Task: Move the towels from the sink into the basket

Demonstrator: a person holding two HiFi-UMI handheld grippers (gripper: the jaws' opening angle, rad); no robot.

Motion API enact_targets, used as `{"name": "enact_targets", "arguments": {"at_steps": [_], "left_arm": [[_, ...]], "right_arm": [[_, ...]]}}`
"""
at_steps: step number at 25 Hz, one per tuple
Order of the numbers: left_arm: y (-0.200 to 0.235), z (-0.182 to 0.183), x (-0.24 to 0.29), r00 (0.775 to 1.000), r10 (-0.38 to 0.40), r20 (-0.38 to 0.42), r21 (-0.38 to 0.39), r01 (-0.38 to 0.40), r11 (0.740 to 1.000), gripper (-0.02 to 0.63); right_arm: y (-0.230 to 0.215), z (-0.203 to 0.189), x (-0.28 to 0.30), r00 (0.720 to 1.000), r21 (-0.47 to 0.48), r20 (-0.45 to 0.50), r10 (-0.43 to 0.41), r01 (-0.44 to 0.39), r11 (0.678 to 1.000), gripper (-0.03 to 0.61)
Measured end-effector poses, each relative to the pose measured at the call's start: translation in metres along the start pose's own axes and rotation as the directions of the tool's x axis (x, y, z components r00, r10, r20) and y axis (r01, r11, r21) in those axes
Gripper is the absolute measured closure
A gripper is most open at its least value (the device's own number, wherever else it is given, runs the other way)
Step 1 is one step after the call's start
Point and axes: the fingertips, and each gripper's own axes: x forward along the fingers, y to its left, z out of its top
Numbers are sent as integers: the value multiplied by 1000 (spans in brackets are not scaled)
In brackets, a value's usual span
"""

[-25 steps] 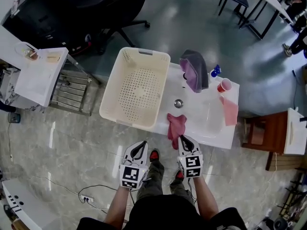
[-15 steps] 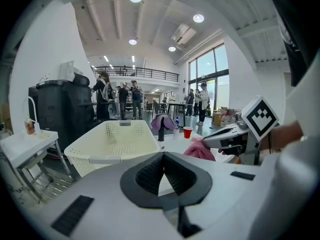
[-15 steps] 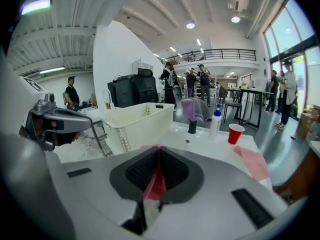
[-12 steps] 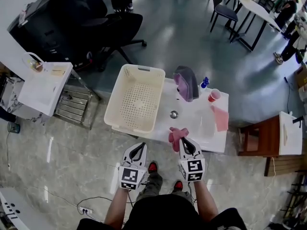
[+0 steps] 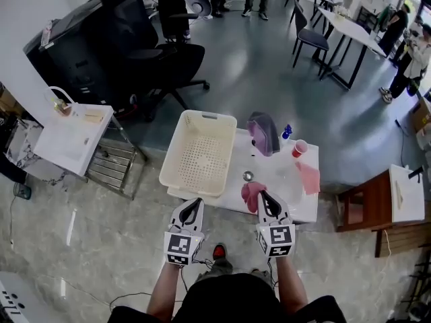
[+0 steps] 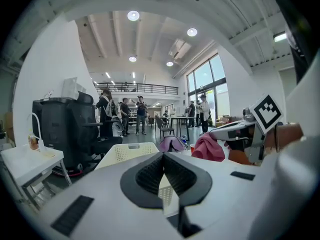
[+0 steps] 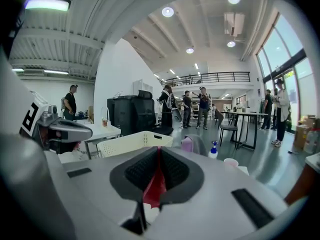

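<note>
A pink towel (image 5: 251,195) is clamped, bunched, between the closed jaws of the right gripper (image 5: 263,196) and is held over the front edge of the white sink (image 5: 296,206). The left gripper's (image 5: 196,203) jaws are pressed together on nothing. The cream basket (image 5: 176,155) is set on the sink's left end, left of the held towel, with its near rim between them. A grey-and-purple towel (image 5: 264,132) is draped at the sink's back, and a paler pink towel (image 5: 309,177) lies at its right edge. A red cup (image 5: 299,148) and a blue spray bottle (image 5: 287,132) are seen near them. A black office chair (image 5: 148,52) and a white side table (image 5: 71,136) are placed beyond, to the left. A second ago, the held towel hung down the sink's front; both grippers are now higher. The only print seen is the square marker on each gripper's cube.
</note>
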Motion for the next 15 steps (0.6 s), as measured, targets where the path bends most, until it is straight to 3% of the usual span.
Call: {"name": "enact_targets", "arguments": {"at_steps": [15], "left_arm": [[44, 39, -17, 994, 57, 94, 43, -61, 997, 607]], "right_arm": [[13, 93, 12, 982, -51, 190, 0, 10, 999, 537]]}}
